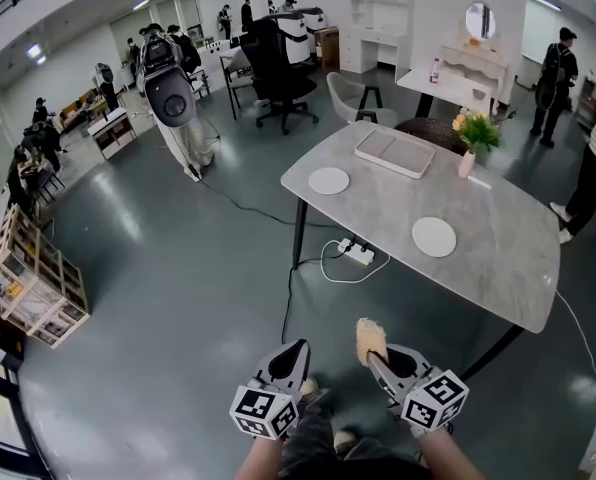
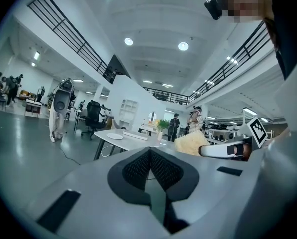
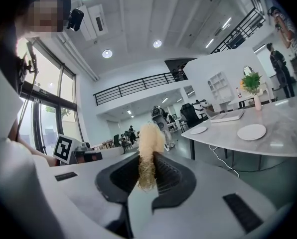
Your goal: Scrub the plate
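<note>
Closest to me, the left gripper [image 2: 149, 158] has its jaws closed on nothing, the ribbed pads meeting flat in its own view. The right gripper [image 3: 148, 164] has its jaws clamped on a pale yellow fibrous scrubber [image 3: 150, 136], which sticks up past the tips. From the head view I see both grippers side by side, low in the frame over the floor [image 1: 178, 298] and above the person's knees, short of the worktop [image 1: 508, 268]. Only the left gripper view gives me the scrubber from the side, just to its right. Only the right gripper view shows tall windows behind the person. The worktop is grey and stone-patterned, with rounded corners and dark legs. The near plate [image 1: 434, 236], white and round, lies flat on it toward the near edge, well apart from both grippers. The far plate [image 1: 329, 180] lies toward the left end. Behind them sit a pale rectangular tray [image 1: 395, 152] and a small vase [image 1: 468, 158] of greenery. A white power strip [image 1: 359, 255] and its cable, seen best from the head, lie on the floor under the worktop. Beyond is a big open hall with a glossy floor, a humanoid robot [image 1: 170, 93] on a stand, a black chair [image 1: 278, 63], a wooden rack [image 1: 28, 278] at the left, and people around the edges. The gripper views add a railed balcony and round ceiling lights.
</note>
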Available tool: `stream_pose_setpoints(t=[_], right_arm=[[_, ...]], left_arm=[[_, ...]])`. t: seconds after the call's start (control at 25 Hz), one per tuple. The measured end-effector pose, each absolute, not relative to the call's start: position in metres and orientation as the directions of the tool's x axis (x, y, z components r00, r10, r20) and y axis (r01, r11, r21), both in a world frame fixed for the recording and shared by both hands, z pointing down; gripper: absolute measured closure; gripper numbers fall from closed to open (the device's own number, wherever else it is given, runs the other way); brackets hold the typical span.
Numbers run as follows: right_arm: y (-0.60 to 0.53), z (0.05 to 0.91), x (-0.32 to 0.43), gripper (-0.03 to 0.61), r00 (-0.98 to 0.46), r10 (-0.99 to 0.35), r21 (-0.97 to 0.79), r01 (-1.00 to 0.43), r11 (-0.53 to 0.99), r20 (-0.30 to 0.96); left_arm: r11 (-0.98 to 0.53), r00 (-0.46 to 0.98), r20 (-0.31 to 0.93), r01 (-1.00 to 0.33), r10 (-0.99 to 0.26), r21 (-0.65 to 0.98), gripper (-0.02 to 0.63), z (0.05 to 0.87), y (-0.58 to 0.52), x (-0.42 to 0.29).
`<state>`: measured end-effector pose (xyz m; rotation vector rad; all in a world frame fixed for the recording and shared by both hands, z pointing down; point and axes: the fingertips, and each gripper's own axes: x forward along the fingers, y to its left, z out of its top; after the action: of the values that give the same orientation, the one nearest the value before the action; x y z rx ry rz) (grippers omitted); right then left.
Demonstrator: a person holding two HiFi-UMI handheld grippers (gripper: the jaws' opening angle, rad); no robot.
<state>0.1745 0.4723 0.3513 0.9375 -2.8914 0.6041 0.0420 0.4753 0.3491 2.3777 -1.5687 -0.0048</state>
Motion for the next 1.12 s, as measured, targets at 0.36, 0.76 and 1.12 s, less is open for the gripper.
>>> stream_pose_setpoints(t=[0.36,0.76,1.12], right_arm=[[0.384,0.355,0.138,0.508,-0.800,-0.575,-0.367,-0.593,0.716,0.172],[0.295,0.370,0.092,0.508,-0.771,-0.603,-0.402,-0.628,0.667,0.204],[0.233,0.375,0.067,0.508,-0.714,-0.662,-0.391,-0.689,0.610,0.227]], left_arm=[[-0.382,0.430,0.167,-0.888,-0.887,0.254,0.601,0.351,0.391,0.005],[-0.415,0.480,0.211,-0.863,-0.851,0.288,0.601,0.370,0.291,-0.035],[-0.471,0.540,0.216,-0.830,-0.813,0.298,0.601,0.380,0.224,-0.059]])
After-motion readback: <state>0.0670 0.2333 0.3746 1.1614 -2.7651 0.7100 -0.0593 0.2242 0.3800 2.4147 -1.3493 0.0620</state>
